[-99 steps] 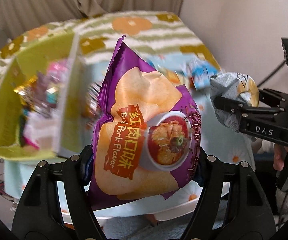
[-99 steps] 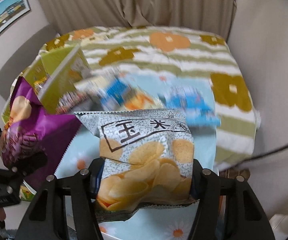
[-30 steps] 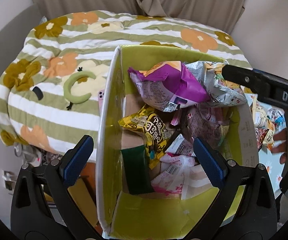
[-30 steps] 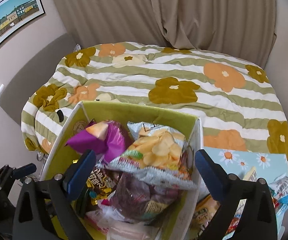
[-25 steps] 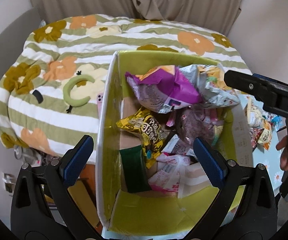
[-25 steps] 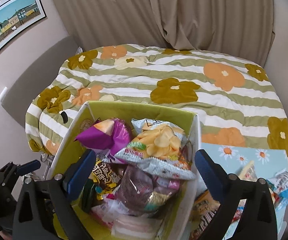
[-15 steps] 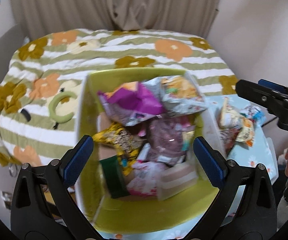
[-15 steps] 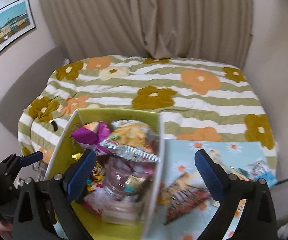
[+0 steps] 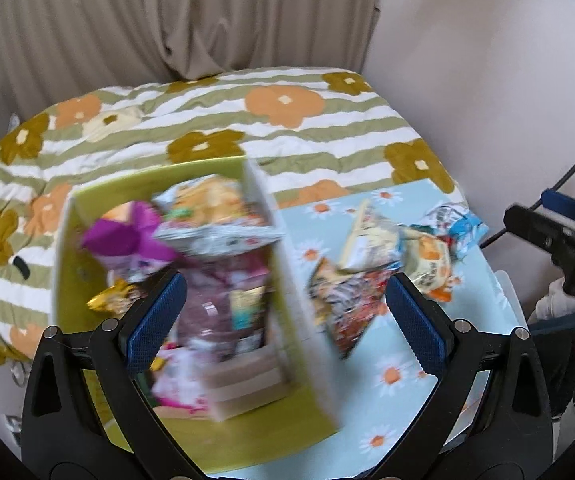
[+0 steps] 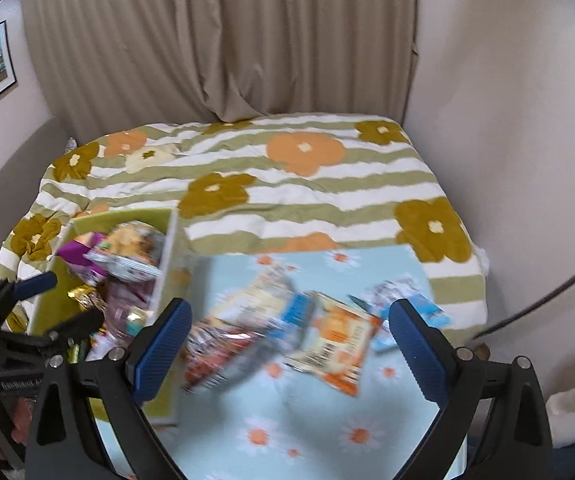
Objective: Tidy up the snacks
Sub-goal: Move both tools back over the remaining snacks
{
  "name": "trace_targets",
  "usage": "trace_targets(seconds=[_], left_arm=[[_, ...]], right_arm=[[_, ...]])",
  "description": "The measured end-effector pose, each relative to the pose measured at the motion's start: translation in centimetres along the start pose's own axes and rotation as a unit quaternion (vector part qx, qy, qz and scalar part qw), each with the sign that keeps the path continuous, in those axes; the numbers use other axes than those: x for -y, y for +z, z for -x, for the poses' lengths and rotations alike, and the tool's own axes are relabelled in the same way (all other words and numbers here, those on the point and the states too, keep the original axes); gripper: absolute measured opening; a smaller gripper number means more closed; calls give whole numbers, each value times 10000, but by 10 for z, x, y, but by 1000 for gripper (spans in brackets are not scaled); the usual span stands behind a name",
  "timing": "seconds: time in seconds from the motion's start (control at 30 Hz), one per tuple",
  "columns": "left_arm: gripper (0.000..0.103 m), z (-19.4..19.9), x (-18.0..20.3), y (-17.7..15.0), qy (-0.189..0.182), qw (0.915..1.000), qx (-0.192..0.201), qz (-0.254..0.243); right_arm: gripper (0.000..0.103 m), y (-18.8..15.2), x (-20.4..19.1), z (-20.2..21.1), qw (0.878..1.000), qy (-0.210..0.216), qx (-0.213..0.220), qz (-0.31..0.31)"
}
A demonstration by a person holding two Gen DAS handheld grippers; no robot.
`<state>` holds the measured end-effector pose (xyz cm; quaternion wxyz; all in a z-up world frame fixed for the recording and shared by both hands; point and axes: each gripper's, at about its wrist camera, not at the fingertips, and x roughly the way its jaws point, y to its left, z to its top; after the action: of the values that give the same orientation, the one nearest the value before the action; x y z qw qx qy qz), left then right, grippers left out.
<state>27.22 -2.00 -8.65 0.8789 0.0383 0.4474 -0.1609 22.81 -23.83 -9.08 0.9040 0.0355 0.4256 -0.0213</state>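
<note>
A yellow-green box (image 9: 223, 444) stands on the light blue daisy table (image 9: 399, 420), full of snack bags. A purple chip bag (image 9: 127, 236) and a grey chip bag (image 9: 215, 216) lie on top. Several loose snack bags (image 9: 351, 300) lie on the table right of the box. My left gripper (image 9: 283, 320) is open and empty above the box's right wall. My right gripper (image 10: 287, 344) is open and empty above the loose bags (image 10: 327, 332); the box (image 10: 163, 280) is at its left.
A bed with a green-striped flowered cover (image 10: 287, 184) lies behind the table. Beige curtains (image 10: 223, 40) hang at the back. A wall (image 10: 527, 120) is at the right. The left gripper (image 10: 11, 340) shows at the left edge of the right wrist view.
Both grippers let go of their chip bags into the box, opened, and have swung right, from over the box toward the loose bags on the table.
</note>
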Motion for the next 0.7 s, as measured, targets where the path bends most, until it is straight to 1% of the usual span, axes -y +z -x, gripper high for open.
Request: trace_targets(seconds=[0.13,0.23,0.33,0.5,0.63,0.7], left_arm=[[99,-17,43,12,92,9999,-22,-136],[99,-32,66,20,118,9998,-101,-148],[99,-54,88,27,158,9993,-272,-220],[99,-100,111,33,156,9960,-760,-432],[99,-136,119,36,176,9915,-1123,-633],[99,-156,123,38,148,9881,-1320,-776]], right_arm=[[98,-12,47,-9,9996,-3,-196,-186],[98,-21,77,-21,9986,108,-367,-369],[98,-30,101,-39,9964,288,-596,-536],[98,-44,121,-69,9896,597,-933,-920],[98,-57,123,-96,9818,830,-1190,-1227],[98,-64,123,-108,9762,965,-1207,-1525]])
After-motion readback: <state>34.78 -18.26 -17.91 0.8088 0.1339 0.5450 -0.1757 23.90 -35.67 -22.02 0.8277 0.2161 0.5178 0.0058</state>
